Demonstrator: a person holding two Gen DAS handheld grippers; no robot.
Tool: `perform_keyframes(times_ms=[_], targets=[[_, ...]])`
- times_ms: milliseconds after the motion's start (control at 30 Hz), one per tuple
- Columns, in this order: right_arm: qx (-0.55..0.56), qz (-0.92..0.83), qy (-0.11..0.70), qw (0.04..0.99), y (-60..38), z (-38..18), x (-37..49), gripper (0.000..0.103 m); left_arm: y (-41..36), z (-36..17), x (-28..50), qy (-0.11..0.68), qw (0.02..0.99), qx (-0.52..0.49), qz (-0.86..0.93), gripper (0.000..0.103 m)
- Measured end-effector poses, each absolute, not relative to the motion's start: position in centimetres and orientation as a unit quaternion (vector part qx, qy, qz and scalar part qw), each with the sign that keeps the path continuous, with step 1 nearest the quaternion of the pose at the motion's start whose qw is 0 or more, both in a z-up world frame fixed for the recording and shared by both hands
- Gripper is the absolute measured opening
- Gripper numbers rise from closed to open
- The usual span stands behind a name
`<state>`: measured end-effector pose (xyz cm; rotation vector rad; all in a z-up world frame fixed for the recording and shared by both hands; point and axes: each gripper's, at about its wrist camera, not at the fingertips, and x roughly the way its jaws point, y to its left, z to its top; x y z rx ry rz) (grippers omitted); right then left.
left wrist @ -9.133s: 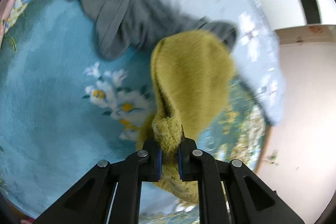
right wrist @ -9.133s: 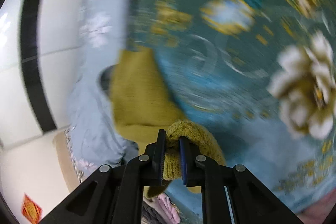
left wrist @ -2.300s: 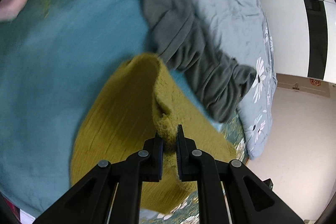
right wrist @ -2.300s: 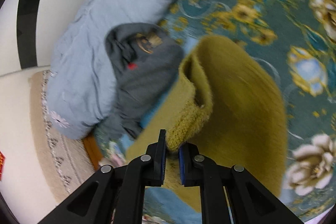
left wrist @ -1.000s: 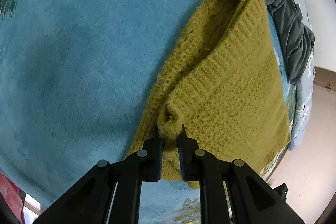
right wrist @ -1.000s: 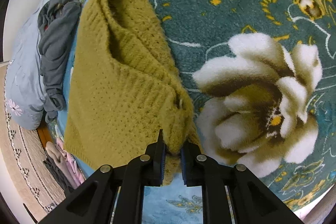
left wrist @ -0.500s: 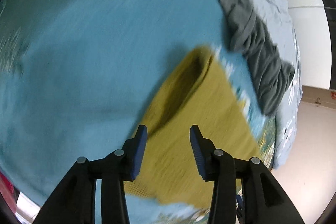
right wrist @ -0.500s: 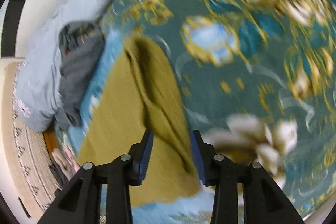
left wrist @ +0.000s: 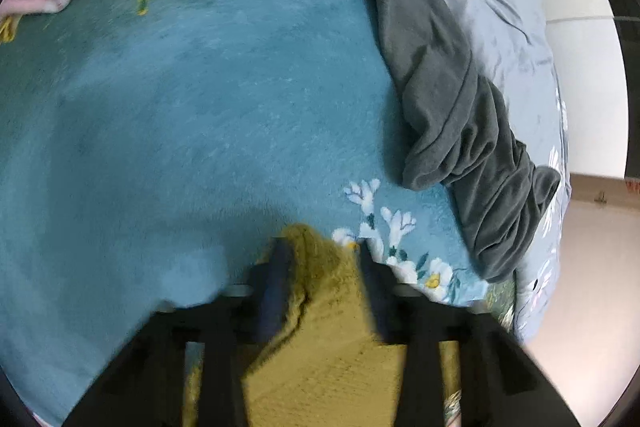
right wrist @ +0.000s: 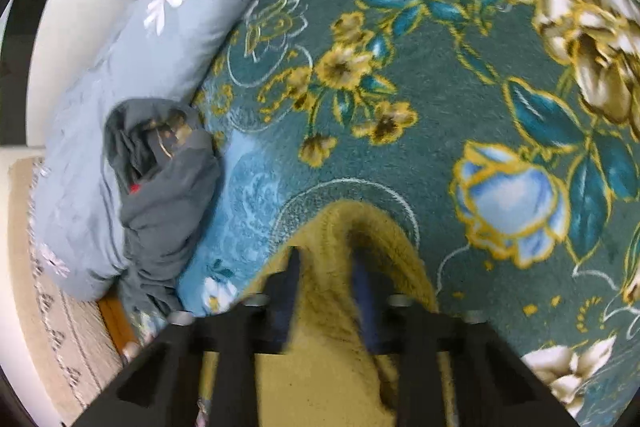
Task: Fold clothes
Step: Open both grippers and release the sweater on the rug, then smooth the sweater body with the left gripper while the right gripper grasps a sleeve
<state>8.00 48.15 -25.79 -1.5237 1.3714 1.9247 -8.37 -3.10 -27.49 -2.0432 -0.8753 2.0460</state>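
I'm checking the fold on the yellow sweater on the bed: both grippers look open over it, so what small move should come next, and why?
Probably lower both onto the fold's near corners and close. The left hand-held gripper and right hand-held gripper are open, holding nothing, with the yellow sweater lying loose on the blanket between their fingers. Its upper edge is still humped, so another fold or a smoothing pull seems needed.

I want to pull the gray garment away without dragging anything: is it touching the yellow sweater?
Apart. In the left wrist view, bare blue blanket with white flowers separates the gray garment from the yellow sweater.
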Motion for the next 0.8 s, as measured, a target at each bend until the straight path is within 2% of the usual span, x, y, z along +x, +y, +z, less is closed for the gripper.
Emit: perform_keyframes(times_ms=[67,367,500,533,600,633,667,733,800], targets=[[-0.549,0.684,0.454,0.157,48.1,-25.7,7.1,0.013,-3.2,-27.8,-8.3,-0.274,0.066,-0.675,0.682,0.014],[-0.586,0.689,0.393,0.164,48.1,-27.2,4.6,0.012,-3.6,-29.5,-8.7,-0.251,0.068,-0.678,0.687,0.014],[-0.592,0.687,0.388,0.165,48.1,-27.8,4.1,0.012,-2.6,-30.0,-9.8,-0.270,0.058,-0.684,0.676,0.015],[-0.592,0.686,0.393,0.159,48.1,-27.7,4.2,0.015,-2.7,-29.9,-9.9,-0.280,0.058,-0.683,0.672,0.017],[-0.591,0.684,0.402,0.146,48.2,-27.5,4.5,0.016,-3.3,-29.4,-9.6,-0.299,0.056,-0.677,0.670,0.034],[-0.591,0.684,0.406,0.133,48.1,-27.3,4.5,0.021,-3.6,-29.0,-9.4,-0.309,0.056,-0.672,0.670,0.036],[-0.589,0.687,0.408,0.123,48.0,-27.0,4.8,0.037,-3.9,-28.6,-9.2,-0.319,0.057,-0.667,0.671,0.037],[-0.583,0.694,0.411,0.102,47.7,-26.1,5.3,0.050,-4.6,-27.6,-8.3,-0.337,0.058,-0.654,0.675,0.039],[-0.572,0.700,0.418,0.092,47.3,-25.3,6.3,0.051,-5.3,-26.4,-7.1,-0.349,0.056,-0.639,0.683,0.042]])
